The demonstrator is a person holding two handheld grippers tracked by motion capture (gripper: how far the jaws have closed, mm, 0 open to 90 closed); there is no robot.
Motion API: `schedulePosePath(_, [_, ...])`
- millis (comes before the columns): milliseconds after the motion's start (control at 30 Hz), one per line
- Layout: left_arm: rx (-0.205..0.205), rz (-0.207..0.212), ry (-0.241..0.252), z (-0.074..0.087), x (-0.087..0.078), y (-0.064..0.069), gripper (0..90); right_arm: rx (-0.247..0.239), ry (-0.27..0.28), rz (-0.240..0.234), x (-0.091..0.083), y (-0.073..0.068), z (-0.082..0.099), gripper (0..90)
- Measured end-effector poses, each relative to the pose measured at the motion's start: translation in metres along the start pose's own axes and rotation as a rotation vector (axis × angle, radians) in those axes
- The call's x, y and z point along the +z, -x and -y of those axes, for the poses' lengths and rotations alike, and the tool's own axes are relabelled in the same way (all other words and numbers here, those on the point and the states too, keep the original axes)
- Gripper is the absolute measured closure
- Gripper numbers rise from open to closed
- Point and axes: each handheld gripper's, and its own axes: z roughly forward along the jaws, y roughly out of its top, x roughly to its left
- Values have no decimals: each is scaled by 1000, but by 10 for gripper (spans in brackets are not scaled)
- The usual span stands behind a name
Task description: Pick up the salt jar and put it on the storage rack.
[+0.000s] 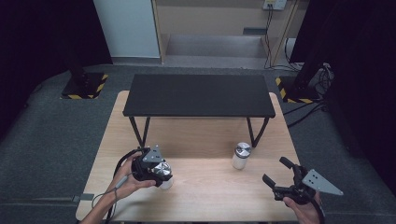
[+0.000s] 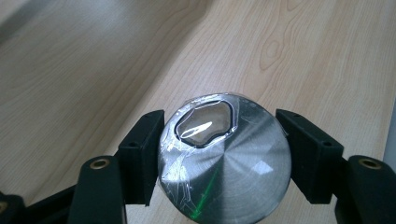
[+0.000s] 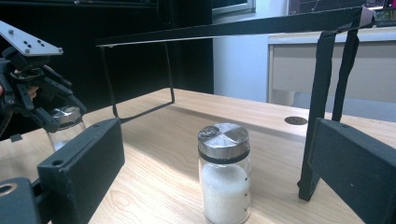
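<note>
Two glass jars with shiny metal lids stand on the wooden table [image 1: 210, 196]. My left gripper [image 1: 160, 171] is shut on the lid of the near-left jar [image 1: 167, 183]; in the left gripper view its two black jaws press on both sides of the round lid [image 2: 233, 177]. The other jar [image 1: 241, 156], half full of white grains, stands free right of centre. My right gripper [image 1: 274, 170] is held open near the front right edge, pointing at that jar [image 3: 224, 182], which sits ahead of its jaws and apart from them.
A low black shelf on thin metal legs [image 1: 198, 95] spans the back half of the table; its right leg [image 3: 322, 112] stands just behind the free jar. Bare wood lies between the two jars. Dark carpet surrounds the table.
</note>
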Motion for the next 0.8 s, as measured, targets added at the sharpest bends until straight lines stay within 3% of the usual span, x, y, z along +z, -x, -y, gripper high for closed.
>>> schedulePosePath(200, [-9,6,16,2,-2,-1,346,0,0,0,0,0,0,36])
schedulePosePath(400, [-1,0,17,-6,-12,0,347,-2,0,0,0,0,0,37])
schedulePosePath(800, [23,9,49,-40,-63,-2,346,-2,0,0,0,0,0,38])
